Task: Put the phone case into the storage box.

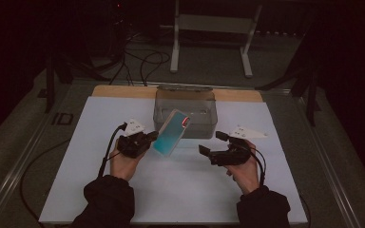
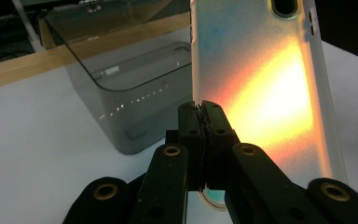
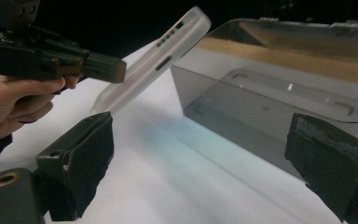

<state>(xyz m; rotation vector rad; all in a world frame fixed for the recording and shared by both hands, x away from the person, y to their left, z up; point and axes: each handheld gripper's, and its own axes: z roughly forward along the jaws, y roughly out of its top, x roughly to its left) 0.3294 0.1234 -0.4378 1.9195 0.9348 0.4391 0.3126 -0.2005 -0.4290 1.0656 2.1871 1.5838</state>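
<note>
The left gripper [image 1: 153, 136] is clamped on the edge of a translucent phone case [image 1: 171, 132], its jaws pinched tight on the thin rim, as the left gripper view shows at the case [image 2: 261, 93]. The case hangs tilted in the air above the middle of the white mat [image 1: 100, 156], just in front of a smoky clear bin [image 1: 185, 107] that stands at the mat's far edge. The right gripper [image 1: 210, 143] hovers over the mat beside the case, apart from it, jaws spread wide with nothing between them; in its own view the case [image 3: 154, 60] and bin [image 3: 279, 107] lie ahead
</note>
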